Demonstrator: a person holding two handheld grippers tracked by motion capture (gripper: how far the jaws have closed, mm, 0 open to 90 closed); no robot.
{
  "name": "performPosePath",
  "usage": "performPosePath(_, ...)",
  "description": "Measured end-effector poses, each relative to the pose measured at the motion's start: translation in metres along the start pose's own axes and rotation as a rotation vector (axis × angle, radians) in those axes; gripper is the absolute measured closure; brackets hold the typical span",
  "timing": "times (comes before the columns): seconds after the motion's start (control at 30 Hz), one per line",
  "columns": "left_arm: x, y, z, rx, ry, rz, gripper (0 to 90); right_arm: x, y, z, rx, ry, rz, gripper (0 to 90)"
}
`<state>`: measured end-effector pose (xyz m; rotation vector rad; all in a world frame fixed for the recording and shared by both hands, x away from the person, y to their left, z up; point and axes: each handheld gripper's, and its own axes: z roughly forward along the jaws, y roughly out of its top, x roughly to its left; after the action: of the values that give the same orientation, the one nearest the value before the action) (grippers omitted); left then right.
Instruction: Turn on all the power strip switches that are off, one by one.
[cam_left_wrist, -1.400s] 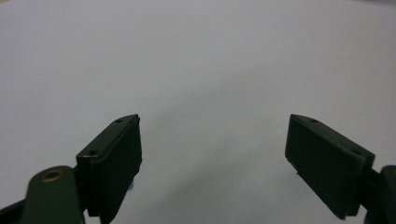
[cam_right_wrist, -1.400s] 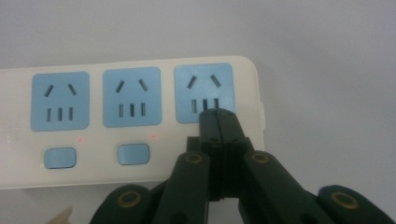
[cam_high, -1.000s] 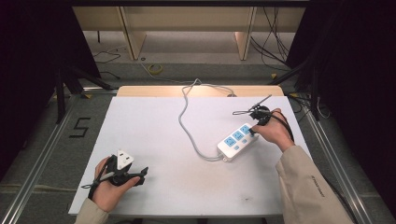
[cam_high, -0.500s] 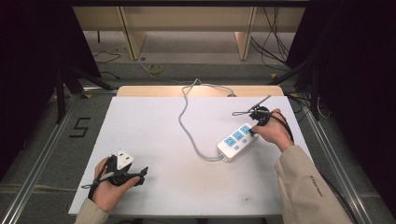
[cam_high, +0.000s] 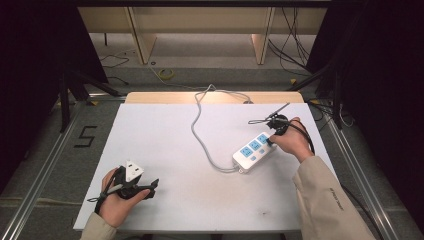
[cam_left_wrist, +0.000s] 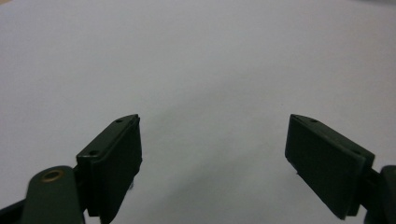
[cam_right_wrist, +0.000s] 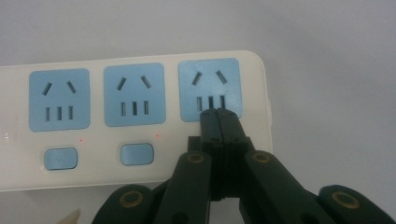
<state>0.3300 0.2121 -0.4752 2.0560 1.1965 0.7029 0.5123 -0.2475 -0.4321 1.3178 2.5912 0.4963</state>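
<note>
A white power strip (cam_high: 253, 151) with three blue sockets is lying right of centre in the high view, on the white bench (cam_high: 165, 145). Its grey cable (cam_high: 200, 130) is running up toward the top edge of the bench.

The right hand-held gripper (cam_high: 271, 141) is sitting at the upper right end of the strip, held by the right hand (cam_high: 291, 142). In the right gripper view, the right hand-held gripper (cam_right_wrist: 218, 115) is showing its jaws pressed together with nothing between them, tips resting at the lower edge of the rightmost blue socket (cam_right_wrist: 211, 88). Two blue switches (cam_right_wrist: 136, 154) are lying below the other two sockets.

The left hand-held gripper (cam_high: 152, 186) is resting at the lower left of the high view, held by the left hand (cam_high: 116, 200), well apart from the strip. In the left gripper view, the left hand-held gripper (cam_left_wrist: 212, 154) is standing with jaws wide apart over bare bench surface.
</note>
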Motion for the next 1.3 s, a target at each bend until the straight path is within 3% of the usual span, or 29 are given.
performPosePath(0.33,0.001,-0.001,0.0,0.002,-0.001,-0.009,18.7,-0.002,-0.006,-0.003,-0.036,0.007,0.013,90.0)
performPosePath(0.4,0.001,-0.001,0.001,0.002,-0.002,-0.007,18.7,-0.003,-0.009,-0.008,-0.09,0.015,0.024,90.0)
performPosePath(0.6,0.0,0.0,0.0,0.0,-0.001,-0.006,18.7,-0.002,-0.012,-0.016,-0.148,0.023,0.026,86.0)
performPosePath(0.87,0.0,-0.001,0.001,0.004,-0.002,-0.005,18.8,0.006,-0.021,-0.021,-0.223,0.038,0.013,80.3)
performPosePath(1.3,0.0,-0.001,0.001,0.003,-0.002,-0.008,18.7,0.021,-0.028,-0.028,-0.289,0.052,-0.021,73.4)
